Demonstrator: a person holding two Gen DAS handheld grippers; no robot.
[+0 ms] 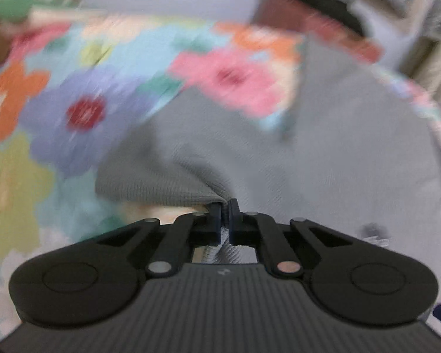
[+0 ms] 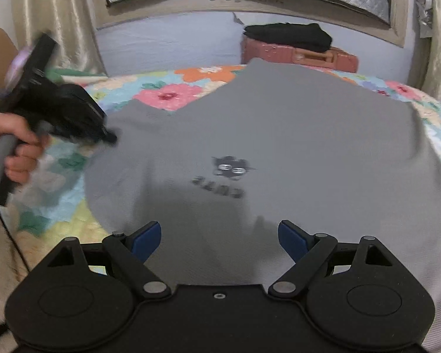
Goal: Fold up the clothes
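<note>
Free room and obstacles.

Near side: the right claw point(image 2: 219, 236) stands with fingers spread wide over the grey shirt point(image 2: 264, 135); the cloth ahead of it lies flat, with nothing standing on it.

Left side: the left claw point(image 2: 110, 138), gripped by a hand point(image 2: 17, 150), sits at the shirt's left edge, pinched on a fold of the fabric point(image 1: 173, 185). It blocks that edge. The floral bedspread point(image 2: 167, 94) beside it is bare.

Far side: a pink suitcase point(image 2: 300, 54) with a black folded garment point(image 2: 288, 36) on top stands just behind the shirt's far edge, against the wall.

Flanks: curtains point(image 2: 53, 23) hang at both far corners.
</note>
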